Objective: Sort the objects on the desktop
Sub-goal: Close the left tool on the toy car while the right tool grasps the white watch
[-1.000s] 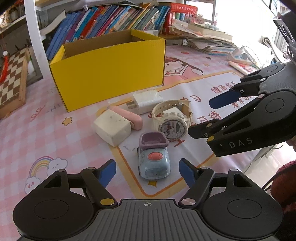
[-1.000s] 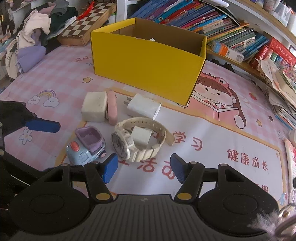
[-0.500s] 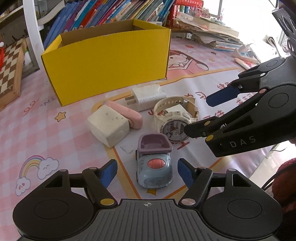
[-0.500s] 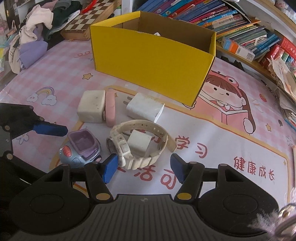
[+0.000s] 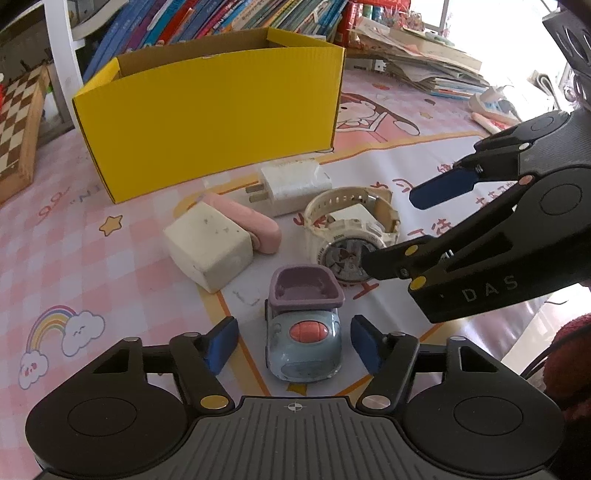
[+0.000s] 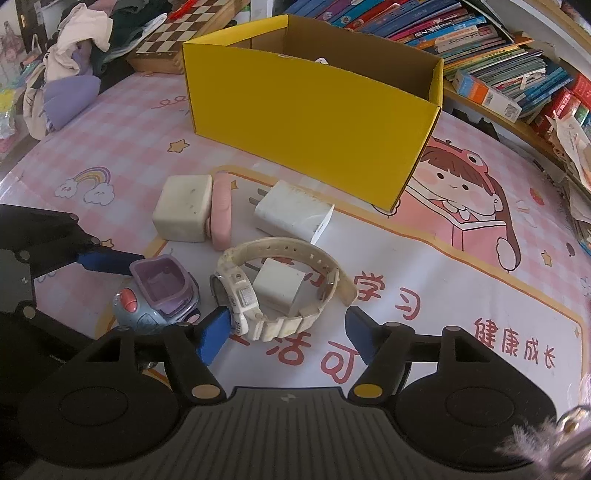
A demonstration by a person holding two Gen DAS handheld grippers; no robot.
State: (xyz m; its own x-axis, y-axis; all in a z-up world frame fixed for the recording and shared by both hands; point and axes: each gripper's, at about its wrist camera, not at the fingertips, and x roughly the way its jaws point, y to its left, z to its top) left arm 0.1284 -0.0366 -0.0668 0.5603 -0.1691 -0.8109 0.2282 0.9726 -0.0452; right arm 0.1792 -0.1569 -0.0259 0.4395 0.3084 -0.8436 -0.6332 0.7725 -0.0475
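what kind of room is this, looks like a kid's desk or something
Probably a child's study desk at home: a cartoon mat covers it, packed books line the back, and a chessboard sits beside a clothes pile.

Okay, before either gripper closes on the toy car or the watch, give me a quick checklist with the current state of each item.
1. Left gripper jaws open: ok.
2. Toy car centred between left jaws: ok.
3. Right gripper jaws open: ok.
4. Watch lined up between right jaws: ok; small white block sits inside its strap loop.
5. Grippers clear of each other: cannot tell, they are close.
6. Yellow box open on top: ok.
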